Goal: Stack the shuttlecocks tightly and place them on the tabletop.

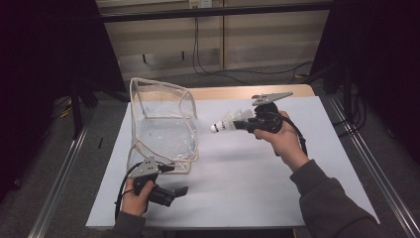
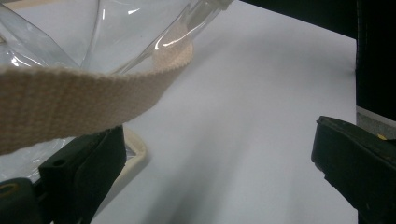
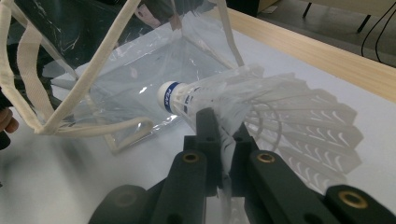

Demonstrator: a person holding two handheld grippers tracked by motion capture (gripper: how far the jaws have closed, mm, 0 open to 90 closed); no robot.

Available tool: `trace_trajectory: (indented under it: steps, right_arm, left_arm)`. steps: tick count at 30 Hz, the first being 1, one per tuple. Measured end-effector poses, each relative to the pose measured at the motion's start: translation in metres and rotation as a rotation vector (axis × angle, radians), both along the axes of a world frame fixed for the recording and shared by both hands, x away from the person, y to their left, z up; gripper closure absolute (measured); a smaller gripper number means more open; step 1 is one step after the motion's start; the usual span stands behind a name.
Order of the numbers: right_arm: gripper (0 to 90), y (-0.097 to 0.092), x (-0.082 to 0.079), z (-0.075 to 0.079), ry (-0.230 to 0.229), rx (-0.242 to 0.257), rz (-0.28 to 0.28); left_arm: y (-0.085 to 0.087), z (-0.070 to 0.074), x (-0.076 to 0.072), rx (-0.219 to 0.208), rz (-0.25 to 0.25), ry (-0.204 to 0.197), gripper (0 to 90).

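Observation:
A clear plastic bag (image 1: 161, 124) with cream trim stands open on the white table (image 1: 237, 183), left of the middle. My right gripper (image 1: 243, 124) hovers to the right of the bag, shut on a white shuttlecock (image 1: 225, 121) in a thin clear sleeve. The shuttlecock's cork points at the bag. In the right gripper view the jaws (image 3: 224, 128) pinch the feathered skirt of the shuttlecock (image 3: 243, 100), with the bag (image 3: 116, 60) just beyond. My left gripper (image 1: 174, 179) sits open at the bag's near corner. A cream strap (image 2: 70, 102) crosses above its left jaw.
A wooden table edge (image 1: 237, 91) runs behind the white sheet. Metal frame rails (image 1: 64, 168) flank the table on both sides. Cables (image 1: 233, 72) lie on the floor at the back. Bare white surface (image 1: 247, 168) stretches between the two hands.

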State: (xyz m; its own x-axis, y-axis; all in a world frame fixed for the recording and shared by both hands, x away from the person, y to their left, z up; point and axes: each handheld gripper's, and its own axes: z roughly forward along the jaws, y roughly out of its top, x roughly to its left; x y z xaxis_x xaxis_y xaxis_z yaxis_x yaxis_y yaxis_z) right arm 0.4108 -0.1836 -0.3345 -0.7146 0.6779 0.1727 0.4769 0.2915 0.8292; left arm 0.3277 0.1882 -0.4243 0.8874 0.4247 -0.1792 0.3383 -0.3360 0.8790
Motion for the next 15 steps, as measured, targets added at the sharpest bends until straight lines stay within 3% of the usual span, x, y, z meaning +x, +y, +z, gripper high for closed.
trace_trajectory:
  steps: [15]
  right_arm:
    - [87.9,0.004,0.002,0.019,-0.017,-0.004,0.004]
  left_arm:
    - [-0.001,0.000,-0.002,0.004,0.001,0.002,3.3]
